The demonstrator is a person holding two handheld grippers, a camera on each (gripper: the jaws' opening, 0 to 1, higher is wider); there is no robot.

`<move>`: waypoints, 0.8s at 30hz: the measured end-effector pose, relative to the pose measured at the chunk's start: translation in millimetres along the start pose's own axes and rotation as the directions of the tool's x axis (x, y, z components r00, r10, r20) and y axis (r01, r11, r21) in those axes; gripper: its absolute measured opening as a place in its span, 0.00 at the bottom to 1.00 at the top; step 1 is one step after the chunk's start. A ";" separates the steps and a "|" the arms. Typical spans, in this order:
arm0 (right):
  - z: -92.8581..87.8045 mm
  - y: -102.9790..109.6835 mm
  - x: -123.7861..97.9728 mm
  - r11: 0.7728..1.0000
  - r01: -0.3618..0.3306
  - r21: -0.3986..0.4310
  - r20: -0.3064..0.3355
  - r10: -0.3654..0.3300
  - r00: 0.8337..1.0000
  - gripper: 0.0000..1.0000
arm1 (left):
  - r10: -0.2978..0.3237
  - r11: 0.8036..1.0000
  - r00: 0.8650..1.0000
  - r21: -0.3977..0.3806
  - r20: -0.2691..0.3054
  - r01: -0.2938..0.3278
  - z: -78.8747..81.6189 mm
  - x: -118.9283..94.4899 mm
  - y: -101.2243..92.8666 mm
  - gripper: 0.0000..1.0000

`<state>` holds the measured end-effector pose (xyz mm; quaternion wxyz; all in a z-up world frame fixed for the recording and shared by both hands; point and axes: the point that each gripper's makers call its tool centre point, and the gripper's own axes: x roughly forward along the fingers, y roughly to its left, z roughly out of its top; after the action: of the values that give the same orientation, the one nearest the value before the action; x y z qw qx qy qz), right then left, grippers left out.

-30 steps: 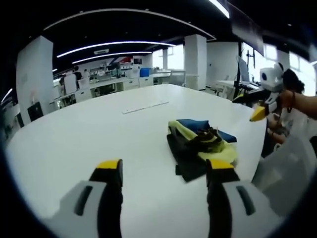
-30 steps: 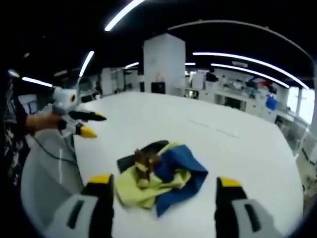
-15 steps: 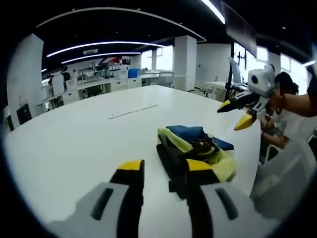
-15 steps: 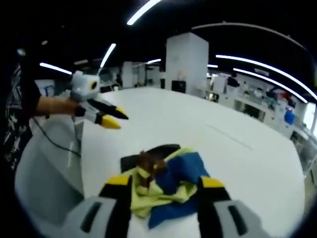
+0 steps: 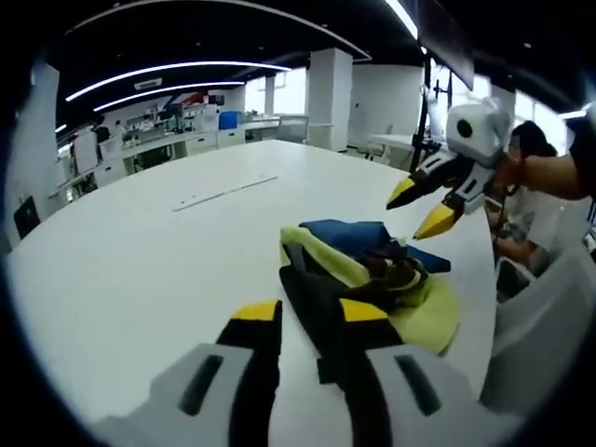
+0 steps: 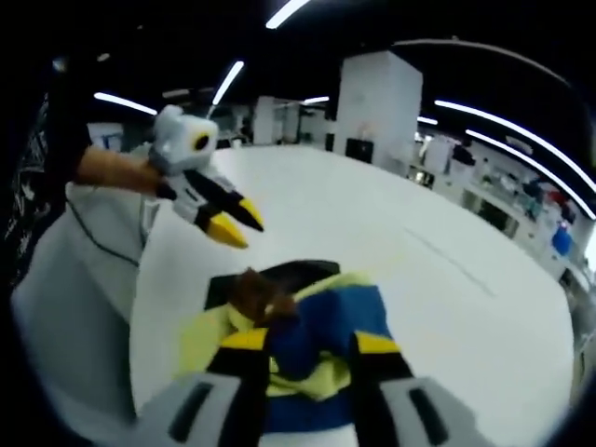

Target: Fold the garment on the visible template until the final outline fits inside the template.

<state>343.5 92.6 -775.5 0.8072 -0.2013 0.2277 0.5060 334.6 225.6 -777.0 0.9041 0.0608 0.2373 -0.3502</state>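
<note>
Yellow-blue-black garment [image 5: 368, 275] bunched near bench [image 5: 140, 251] edge; left gripper [image 5: 312, 315], right gripper [image 6: 310, 342] jaws narrowed, gripping nothing. Risk: snagging several layers, dragging heap over edge.

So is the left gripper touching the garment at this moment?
Apart. The right gripper view shows the left gripper hovering above the garment, with white table between them.
</note>
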 end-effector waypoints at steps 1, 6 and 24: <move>-1.0 -0.8 2.5 1.000 -0.006 -0.006 -0.006 0.006 1.000 0.28 | -0.011 1.000 1.000 0.001 -0.007 0.011 -0.3 2.8 -1.4 0.19; -2.9 -4.0 9.4 1.000 -0.019 -0.010 -0.022 0.019 1.000 0.27 | -0.037 0.999 0.999 -0.026 -0.022 0.036 -6.2 16.3 5.3 0.17; -20.0 2.9 19.8 0.991 -0.095 -0.094 -0.106 0.085 0.991 0.00 | -0.161 0.981 0.984 -0.120 -0.078 0.151 -23.9 44.5 -18.9 0.00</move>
<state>345.2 97.0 -803.4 0.7600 -0.2561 0.2517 0.5417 341.4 191.2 -817.9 0.8647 0.0057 0.3000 -0.4029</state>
